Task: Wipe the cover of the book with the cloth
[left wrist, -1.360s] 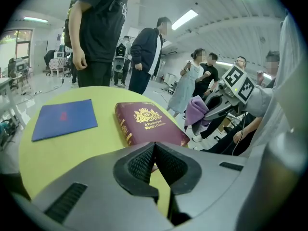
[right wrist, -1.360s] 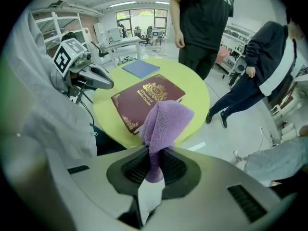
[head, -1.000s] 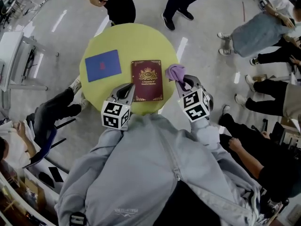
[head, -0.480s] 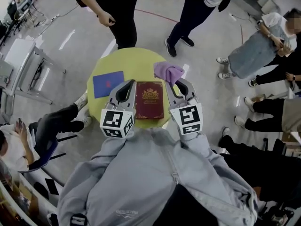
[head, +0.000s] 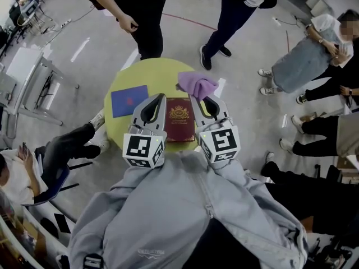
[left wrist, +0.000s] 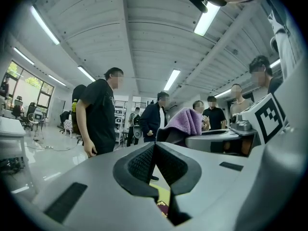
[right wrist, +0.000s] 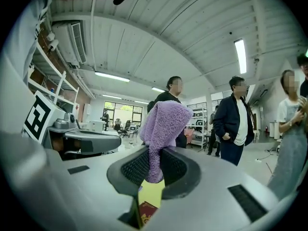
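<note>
Maroon, gold-crested hardcover book (head: 179,123) lay with its long axis pointing away from the wearer, crest farthest. Right gripper (head: 203,98) pinched the purple terry cloth (head: 197,84); left gripper (head: 153,100) had its jaws together, empty.

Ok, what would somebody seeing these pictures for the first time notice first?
Probably the fluffy purple cloth, pinched in the right gripper and held up over the far side of the round yellow-green table. Next comes the dark red hardcover book with a gold emblem, lying flat between the two grippers, with a flat blue rectangle to its left. The left gripper is shut on nothing.
</note>
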Available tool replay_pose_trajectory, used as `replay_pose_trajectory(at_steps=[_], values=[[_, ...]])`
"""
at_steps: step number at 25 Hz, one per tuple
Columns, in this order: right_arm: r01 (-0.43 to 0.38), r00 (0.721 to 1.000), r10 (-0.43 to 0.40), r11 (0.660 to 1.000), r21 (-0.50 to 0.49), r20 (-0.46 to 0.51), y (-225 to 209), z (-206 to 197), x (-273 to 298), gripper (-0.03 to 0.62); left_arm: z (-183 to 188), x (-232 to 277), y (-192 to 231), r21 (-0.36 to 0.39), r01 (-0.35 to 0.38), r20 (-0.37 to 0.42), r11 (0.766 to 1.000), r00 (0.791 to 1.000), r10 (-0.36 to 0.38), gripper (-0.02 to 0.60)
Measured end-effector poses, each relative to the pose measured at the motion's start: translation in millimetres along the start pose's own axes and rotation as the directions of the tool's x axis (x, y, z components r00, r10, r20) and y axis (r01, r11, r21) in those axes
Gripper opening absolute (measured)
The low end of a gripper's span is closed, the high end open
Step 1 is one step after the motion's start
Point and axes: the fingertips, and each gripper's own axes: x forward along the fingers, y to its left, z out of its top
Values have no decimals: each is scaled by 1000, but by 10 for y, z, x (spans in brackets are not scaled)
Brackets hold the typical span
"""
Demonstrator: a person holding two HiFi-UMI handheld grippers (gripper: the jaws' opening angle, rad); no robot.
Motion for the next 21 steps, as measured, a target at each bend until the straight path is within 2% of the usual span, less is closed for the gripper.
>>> replay_pose_trajectory(at_steps=[21], values=[[28,1000,-28,999,19,1,-77,-74,4,67,-79,38,-5,9,-7,-14,1000,1000,7,18]])
